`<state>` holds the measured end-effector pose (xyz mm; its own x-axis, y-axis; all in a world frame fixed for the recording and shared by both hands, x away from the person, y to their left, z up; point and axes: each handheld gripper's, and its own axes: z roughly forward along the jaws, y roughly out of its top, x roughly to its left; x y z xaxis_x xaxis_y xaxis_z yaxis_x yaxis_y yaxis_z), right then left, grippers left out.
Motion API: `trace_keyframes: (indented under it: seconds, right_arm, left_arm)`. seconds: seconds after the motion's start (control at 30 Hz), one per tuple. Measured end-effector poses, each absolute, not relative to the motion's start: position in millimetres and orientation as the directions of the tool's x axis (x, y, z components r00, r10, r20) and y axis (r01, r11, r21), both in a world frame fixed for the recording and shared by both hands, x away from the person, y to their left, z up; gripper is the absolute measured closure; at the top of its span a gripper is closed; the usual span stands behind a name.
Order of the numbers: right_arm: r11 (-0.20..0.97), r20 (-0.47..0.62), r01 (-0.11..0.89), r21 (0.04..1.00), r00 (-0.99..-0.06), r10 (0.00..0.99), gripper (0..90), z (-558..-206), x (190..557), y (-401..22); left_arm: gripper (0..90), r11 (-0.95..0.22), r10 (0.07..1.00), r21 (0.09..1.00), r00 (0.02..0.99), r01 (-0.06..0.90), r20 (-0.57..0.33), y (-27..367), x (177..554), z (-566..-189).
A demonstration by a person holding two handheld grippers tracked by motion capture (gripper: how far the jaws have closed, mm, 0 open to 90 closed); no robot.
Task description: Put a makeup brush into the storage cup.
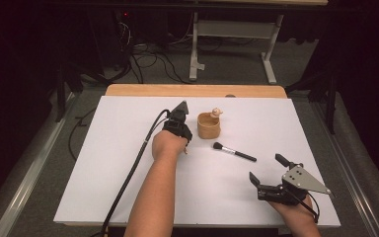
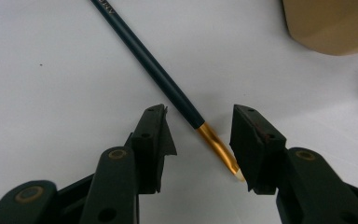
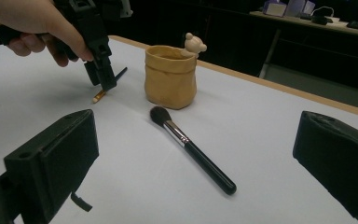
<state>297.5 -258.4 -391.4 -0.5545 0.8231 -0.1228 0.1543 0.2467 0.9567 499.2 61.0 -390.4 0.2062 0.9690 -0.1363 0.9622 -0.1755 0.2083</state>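
Note:
A dark teal pencil (image 2: pixel 158 74) with a gold end lies on the white sheet. My left gripper (image 2: pixel 198 126) points down at it, open, its jaws straddling the gold end; the right jaw stands close beside the tip, and the pads do not press on the pencil. In the right gripper view that gripper (image 3: pixel 106 84) hovers over the pencil's gold end (image 3: pixel 99 96), held by a hand. A black-handled makeup brush (image 1: pixel 234 152) (image 3: pixel 191 149) lies mid-table. My right gripper (image 1: pixel 265 167) (image 3: pixel 196 135) rests open near the front right, facing the brush, nothing between its jaws.
A tan bag-shaped pot (image 1: pixel 209 126) (image 3: pixel 170 77) with a small bear on its rim stands just right of the left gripper (image 1: pixel 178 123); its corner (image 2: pixel 331 23) shows in the left gripper view. The white sheet (image 1: pixel 128 173) ends at a wooden edge (image 1: pixel 192 90) far off.

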Motion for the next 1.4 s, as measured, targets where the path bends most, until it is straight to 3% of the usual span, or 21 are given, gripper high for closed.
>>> trace_keyframes:
  seconds: [0.33, 1.03, 1.4]
  right_arm:
    - [0.244, -0.12, 0.155, 0.957, -0.555, 0.823, 1.4, -391.3, 297.6, -258.0]
    - [0.226, -0.107, 0.153, 0.962, -0.55, 0.828, 1.4, -389.0, 298.8, -260.9]
    - [0.223, -0.102, 0.16, 0.962, -0.547, 0.831, 1.4, -389.2, 299.2, -260.7]
  left_arm:
    - [57.1, -0.184, 0.97, 0.196, 0.21, 0.963, -0.121, 58.5, 500.0, -394.9]
    - [71.7, -0.171, 0.975, 0.207, 0.195, 0.963, -0.102, 62.7, 499.3, -396.0]
    - [75.0, -0.184, 0.974, 0.209, 0.207, 0.961, -0.094, 63.8, 498.9, -396.2]
